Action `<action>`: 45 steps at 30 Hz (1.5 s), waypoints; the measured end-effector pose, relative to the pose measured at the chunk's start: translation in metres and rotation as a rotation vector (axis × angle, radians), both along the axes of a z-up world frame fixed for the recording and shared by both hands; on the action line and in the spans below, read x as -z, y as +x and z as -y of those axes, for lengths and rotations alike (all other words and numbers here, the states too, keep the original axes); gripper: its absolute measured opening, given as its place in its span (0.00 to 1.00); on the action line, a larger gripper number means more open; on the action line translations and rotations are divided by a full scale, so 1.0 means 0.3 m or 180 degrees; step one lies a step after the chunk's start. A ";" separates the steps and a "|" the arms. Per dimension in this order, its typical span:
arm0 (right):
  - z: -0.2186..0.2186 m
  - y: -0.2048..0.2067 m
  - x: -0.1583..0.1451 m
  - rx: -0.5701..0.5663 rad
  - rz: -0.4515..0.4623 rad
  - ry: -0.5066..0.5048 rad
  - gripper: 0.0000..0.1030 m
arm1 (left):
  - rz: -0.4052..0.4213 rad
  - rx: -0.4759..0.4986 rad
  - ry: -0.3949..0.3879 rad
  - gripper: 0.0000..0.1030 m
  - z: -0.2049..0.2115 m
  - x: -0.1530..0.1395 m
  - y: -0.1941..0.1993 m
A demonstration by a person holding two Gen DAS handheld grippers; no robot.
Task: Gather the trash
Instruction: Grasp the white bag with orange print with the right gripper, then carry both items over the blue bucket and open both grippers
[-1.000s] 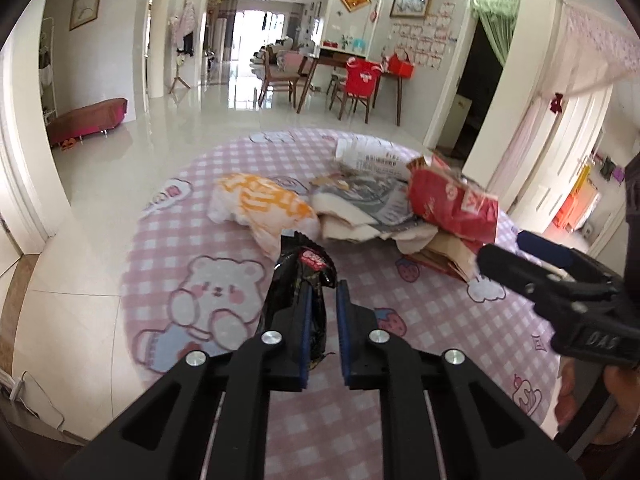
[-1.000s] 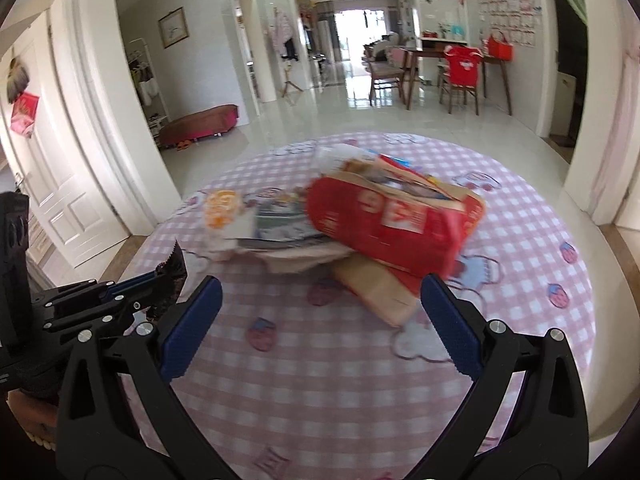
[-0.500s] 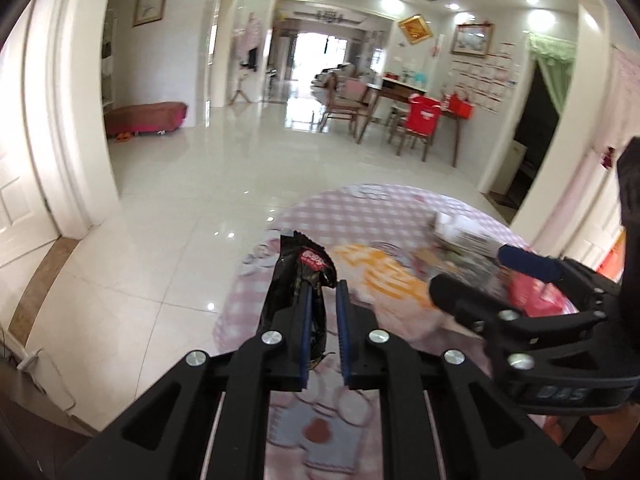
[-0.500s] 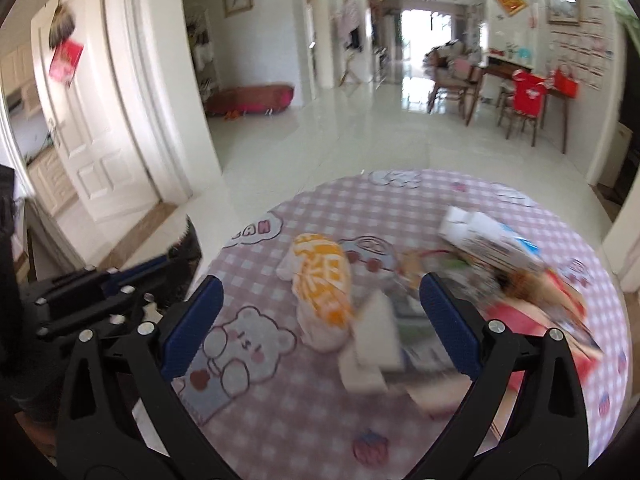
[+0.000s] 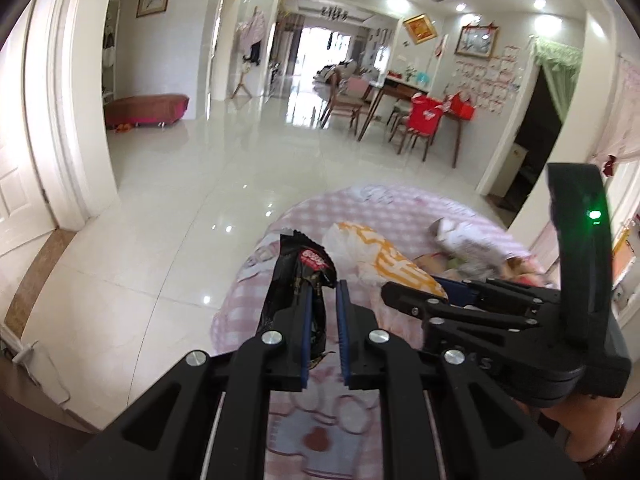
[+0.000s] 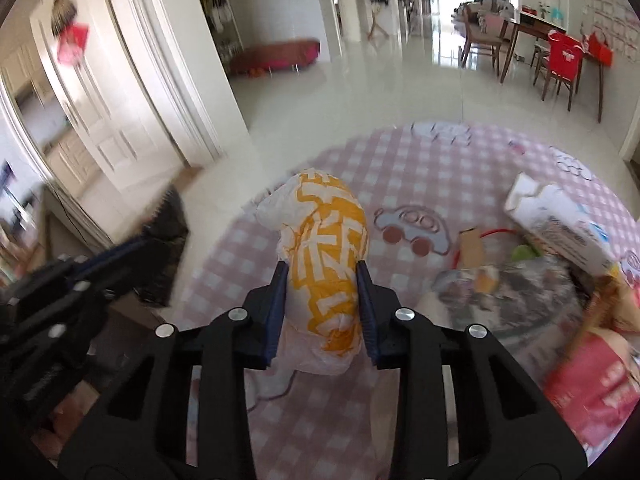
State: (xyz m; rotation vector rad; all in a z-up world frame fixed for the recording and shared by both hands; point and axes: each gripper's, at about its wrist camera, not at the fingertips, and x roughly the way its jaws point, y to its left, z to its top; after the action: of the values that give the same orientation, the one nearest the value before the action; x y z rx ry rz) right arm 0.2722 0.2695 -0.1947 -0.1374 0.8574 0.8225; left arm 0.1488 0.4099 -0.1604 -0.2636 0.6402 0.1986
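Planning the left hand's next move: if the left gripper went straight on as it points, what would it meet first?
Likely the pink mat near its edge. The left gripper, shut on a black wrapper, points down past it; the orange bag lies rightward. Depth is unclear.

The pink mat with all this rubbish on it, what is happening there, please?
A person is collecting trash with a gripper in each hand. The left gripper is shut on a black wrapper, held up off the mat. The right gripper has its fingers on both sides of the white and orange bag; whether it grips it firmly I cannot tell. More trash, such as a white carton, lies on the mat to the right.
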 end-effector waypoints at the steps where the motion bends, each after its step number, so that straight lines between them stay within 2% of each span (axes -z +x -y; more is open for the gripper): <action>1: 0.026 -0.012 -0.027 0.0021 0.0024 0.0092 0.31 | 0.0031 0.0025 0.0038 0.11 0.020 -0.019 -0.007; 4: 0.188 -0.063 -0.142 0.0201 0.0184 0.0418 0.31 | 0.0172 0.0195 0.0155 0.11 0.130 -0.100 -0.017; 8: 0.446 -0.125 -0.215 0.0491 0.0341 0.0672 0.31 | 0.0267 0.0552 0.0282 0.11 0.338 -0.165 0.001; 12: 0.788 -0.178 -0.231 0.0929 0.0435 0.0913 0.32 | 0.0254 0.1127 0.0359 0.11 0.650 -0.187 0.055; 15: 1.101 -0.222 -0.193 0.1391 0.0440 0.1034 0.32 | 0.0178 0.1648 0.0444 0.11 0.931 -0.173 0.103; 20: 1.580 -0.301 -0.068 0.2260 0.0386 0.1096 0.33 | -0.0079 0.2511 0.0501 0.11 1.403 -0.066 0.175; 24: 1.871 -0.368 0.040 0.2910 0.0350 0.1027 0.33 | -0.0479 0.3150 0.0475 0.11 1.763 0.091 0.235; 27: 2.041 -0.404 0.129 0.3325 0.0283 0.0973 0.33 | -0.0715 0.3459 0.0537 0.11 1.974 0.201 0.270; 30: 2.175 -0.437 0.205 0.3672 0.0210 0.0951 0.34 | -0.0934 0.3636 0.0528 0.12 2.151 0.302 0.305; 32: 2.250 -0.455 0.249 0.3842 0.0189 0.0946 0.34 | -0.1008 0.3627 0.0553 0.18 2.242 0.343 0.331; 34: 2.312 -0.465 0.273 0.3979 0.0156 0.0954 0.35 | -0.1154 0.3641 0.0524 0.58 2.301 0.382 0.360; 35: 2.334 -0.473 0.280 0.4015 0.0136 0.0955 0.35 | -0.1152 0.3628 0.0526 0.64 2.319 0.391 0.368; 37: 2.364 -0.478 0.314 0.4050 0.0084 0.0952 0.35 | -0.1144 0.3494 0.0592 0.66 2.322 0.393 0.380; 39: 2.375 -0.474 0.347 0.4025 0.0017 0.0927 0.36 | -0.1200 0.3470 0.0546 0.66 2.330 0.404 0.397; 42: 2.355 -0.452 0.367 0.3940 -0.0071 0.0919 0.36 | -0.1180 0.3413 0.0621 0.67 2.318 0.405 0.400; 45: 2.341 -0.419 0.380 0.3857 -0.0131 0.0916 0.36 | -0.1167 0.3354 0.0654 0.67 2.257 0.383 0.375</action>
State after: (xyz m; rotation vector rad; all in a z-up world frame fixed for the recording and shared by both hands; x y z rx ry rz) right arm 0.1466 -0.4327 -0.3088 0.6129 0.6813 -0.2052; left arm 0.2614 -0.2671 -0.2755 0.3340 1.0347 -0.7138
